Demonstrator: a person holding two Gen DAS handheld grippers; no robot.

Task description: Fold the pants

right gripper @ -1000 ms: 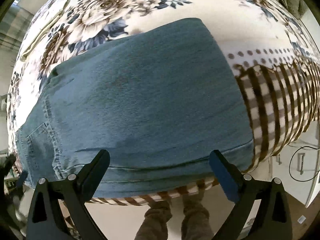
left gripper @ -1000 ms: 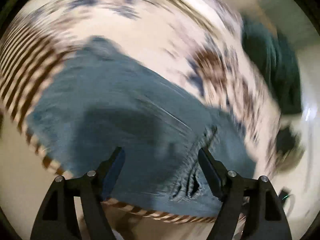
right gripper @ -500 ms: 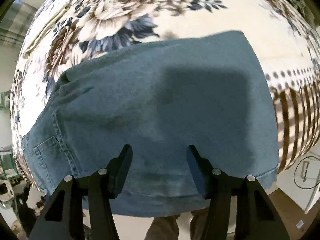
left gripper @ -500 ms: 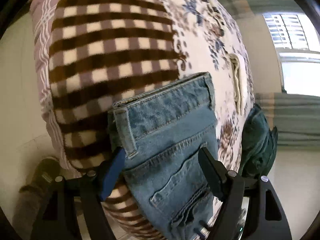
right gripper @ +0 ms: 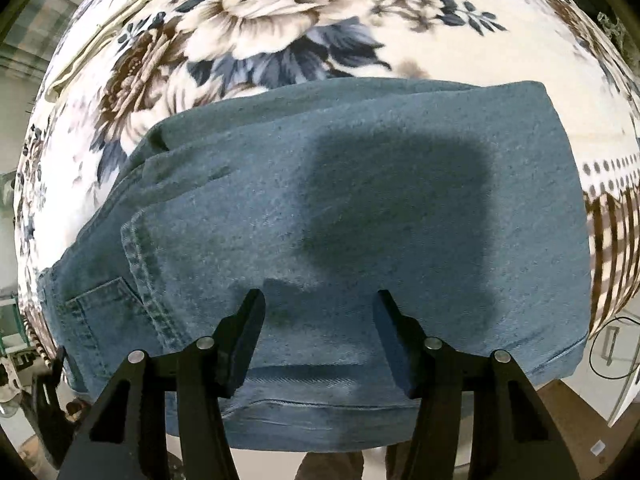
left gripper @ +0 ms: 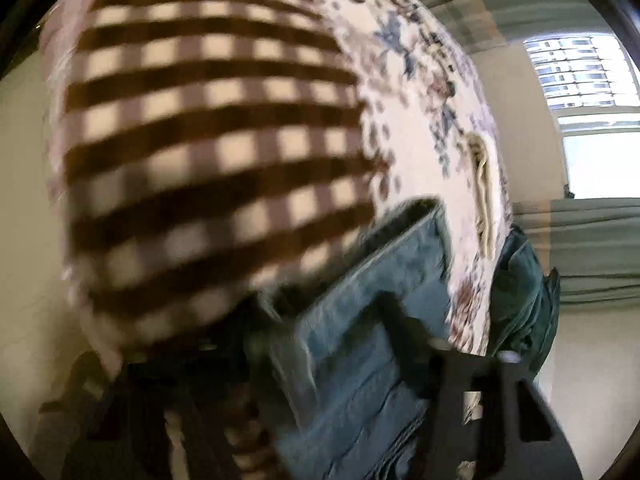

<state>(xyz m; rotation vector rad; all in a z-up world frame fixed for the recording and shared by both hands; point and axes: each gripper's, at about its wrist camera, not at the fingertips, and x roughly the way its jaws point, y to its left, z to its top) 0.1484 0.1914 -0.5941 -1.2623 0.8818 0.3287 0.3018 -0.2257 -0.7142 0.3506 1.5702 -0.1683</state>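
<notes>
Since a moment ago, the right gripper (right gripper: 318, 316) has lowered over the folded jeans (right gripper: 340, 220) at the bed's (right gripper: 280, 20) near edge, fingers apart, likely to smooth them. Left gripper (left gripper: 344, 364) view blurs; its grip cannot be told.

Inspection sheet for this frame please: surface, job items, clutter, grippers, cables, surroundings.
Surface: floral blanket with a brown checked border.
Job's things: blue jeans, folded, lying flat near the blanket's edge.
Clutter: dark green cloth beside the blanket; cream cloth strip on it.
Grippers: right gripper open over the jeans; left gripper blurred, state unclear.
Cables: black cable at the right edge.
Surroundings: window, green curtain.
</notes>
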